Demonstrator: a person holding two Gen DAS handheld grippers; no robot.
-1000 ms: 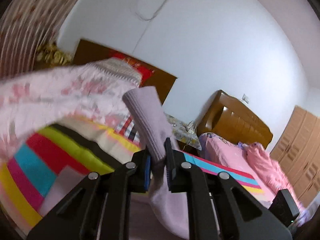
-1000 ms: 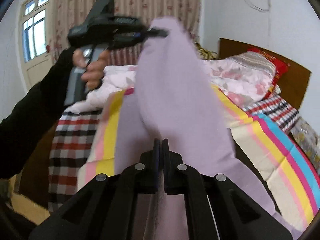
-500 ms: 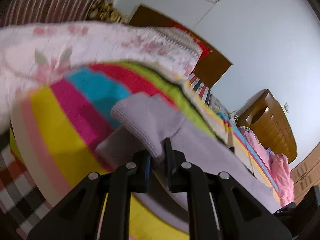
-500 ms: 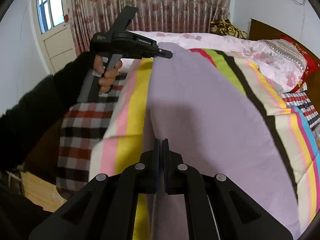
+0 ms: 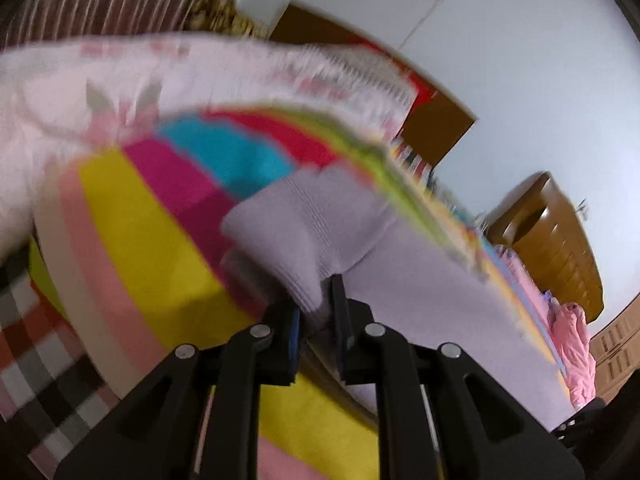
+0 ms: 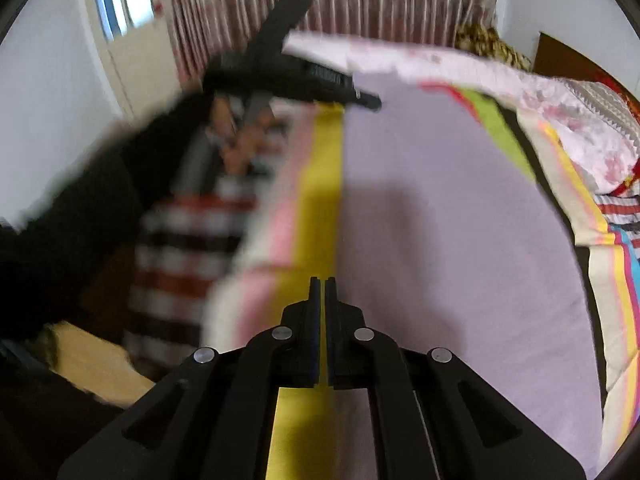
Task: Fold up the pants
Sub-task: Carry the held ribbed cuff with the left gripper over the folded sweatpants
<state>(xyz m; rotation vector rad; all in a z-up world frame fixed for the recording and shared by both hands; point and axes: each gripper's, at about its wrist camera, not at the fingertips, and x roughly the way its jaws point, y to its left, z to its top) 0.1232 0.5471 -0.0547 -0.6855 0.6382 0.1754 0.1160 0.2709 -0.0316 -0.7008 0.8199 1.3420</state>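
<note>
The lilac pants (image 6: 440, 216) lie spread flat along the striped bedspread (image 6: 320, 184). In the left wrist view my left gripper (image 5: 316, 312) is shut on the ribbed end of the pants (image 5: 304, 232), which bunches up just above the bed. In the right wrist view my right gripper (image 6: 323, 292) is shut at the near edge of the pants; whether cloth is pinched between the pads is hidden. The left gripper also shows there (image 6: 360, 98), at the far end of the pants.
A pink floral quilt (image 5: 120, 84) lies piled at the far side of the bed. A checked blanket (image 6: 188, 248) hangs over the left bed edge. A wooden headboard (image 5: 436, 132) and a second bed (image 5: 560, 240) stand beyond.
Both grippers have come down from mid-air. The pants, held up and hanging a second ago, now lie stretched flat on the bedspread.
</note>
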